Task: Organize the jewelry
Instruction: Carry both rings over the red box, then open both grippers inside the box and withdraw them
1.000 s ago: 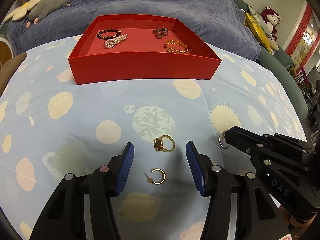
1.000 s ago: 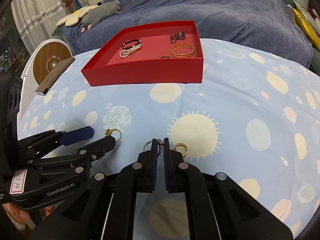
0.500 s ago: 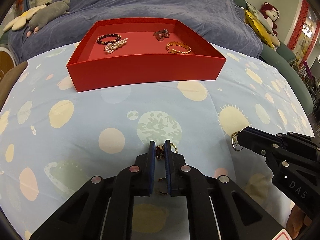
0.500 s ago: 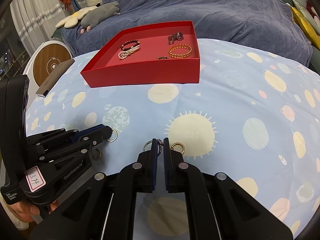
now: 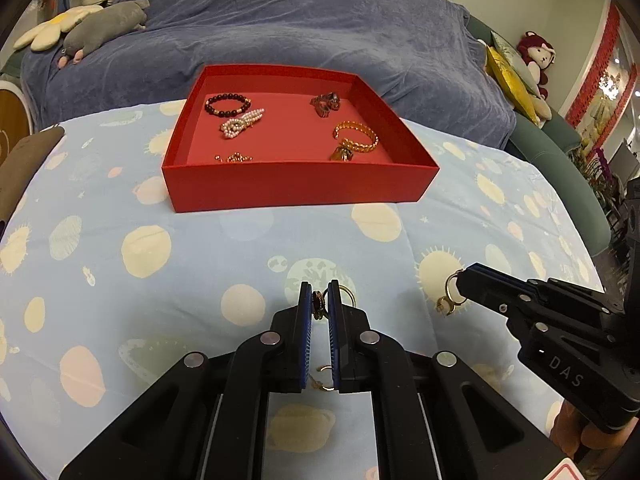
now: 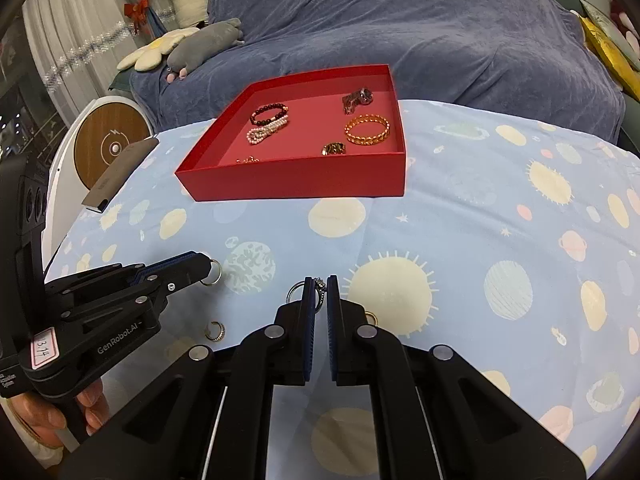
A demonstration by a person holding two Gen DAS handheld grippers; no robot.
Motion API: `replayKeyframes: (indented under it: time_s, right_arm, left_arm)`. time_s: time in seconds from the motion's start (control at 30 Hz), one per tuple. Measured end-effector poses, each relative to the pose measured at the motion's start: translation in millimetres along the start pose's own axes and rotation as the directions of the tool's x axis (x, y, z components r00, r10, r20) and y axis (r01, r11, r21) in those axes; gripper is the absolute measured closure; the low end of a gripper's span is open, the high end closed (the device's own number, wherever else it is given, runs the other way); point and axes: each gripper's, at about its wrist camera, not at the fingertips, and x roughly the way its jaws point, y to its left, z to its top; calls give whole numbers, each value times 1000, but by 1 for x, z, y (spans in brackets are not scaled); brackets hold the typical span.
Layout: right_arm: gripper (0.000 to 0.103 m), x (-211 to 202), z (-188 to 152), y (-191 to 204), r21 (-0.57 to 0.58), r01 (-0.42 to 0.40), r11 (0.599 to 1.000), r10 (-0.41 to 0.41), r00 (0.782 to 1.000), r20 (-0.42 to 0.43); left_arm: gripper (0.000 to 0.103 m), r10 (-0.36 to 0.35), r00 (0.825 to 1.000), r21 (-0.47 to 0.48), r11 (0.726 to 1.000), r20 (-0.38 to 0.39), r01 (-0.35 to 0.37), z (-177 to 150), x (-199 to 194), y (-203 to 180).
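My left gripper [image 5: 320, 300] is shut on a gold ring with a dark red stone [image 5: 319, 305] and holds it above the cloth. My right gripper [image 6: 319, 292] is shut on a silver ring [image 6: 298, 290]; it also shows in the left wrist view [image 5: 452, 292]. A red tray [image 5: 296, 184] stands ahead with a dark bead bracelet [image 5: 224, 105], a pearl piece [image 5: 240, 124], a gold bangle [image 5: 356, 136] and several small pieces. A gold hoop earring [image 5: 326, 378] lies on the cloth under my left gripper. Another gold ring [image 6: 371, 317] lies by my right gripper.
The tray sits on a light blue cloth with planet prints [image 5: 160, 280]. A dark blue covered sofa [image 5: 280, 28] with plush toys [image 5: 80, 28] is behind. A round white and wood device [image 6: 108, 144] stands at the left edge.
My left gripper closed on the red-stone ring and lifted it. Both grippers rose, so the tray's inside shows more. The right gripper stayed shut on the silver ring.
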Motion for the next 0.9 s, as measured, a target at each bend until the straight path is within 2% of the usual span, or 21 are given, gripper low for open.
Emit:
replayKeyframes:
  time_s: [0.2, 0.33, 0.5, 0.63, 0.77, 0.9]
  right_arm:
    - [98, -5, 30, 7, 7, -23, 1000, 23, 999, 38]
    - [98, -4, 76, 12, -19, -30, 999, 31, 995, 90]
    - [98, 33, 130, 13, 0, -38, 999, 37, 994, 103]
    - [98, 74, 148, 4, 39, -60, 997, 58, 997, 59]
    - [98, 112, 153, -6, 76, -64, 995, 64, 998, 3]
    - [98, 132, 152, -9, 85, -66, 994, 69, 997, -27]
  left_arm:
    - [97, -4, 998, 0, 1000, 57, 4, 34, -16, 4]
    - [97, -6, 995, 1, 1000, 100, 6, 75, -18, 9]
    - [97, 12, 991, -6, 1000, 130, -11, 128, 7, 18]
    - [97, 10, 995, -41, 999, 95, -6, 152, 45, 32]
    - [97, 0, 999, -59, 998, 45, 3, 159, 77, 43]
    - [97, -7, 1000, -53, 999, 5, 7, 161, 97, 48]
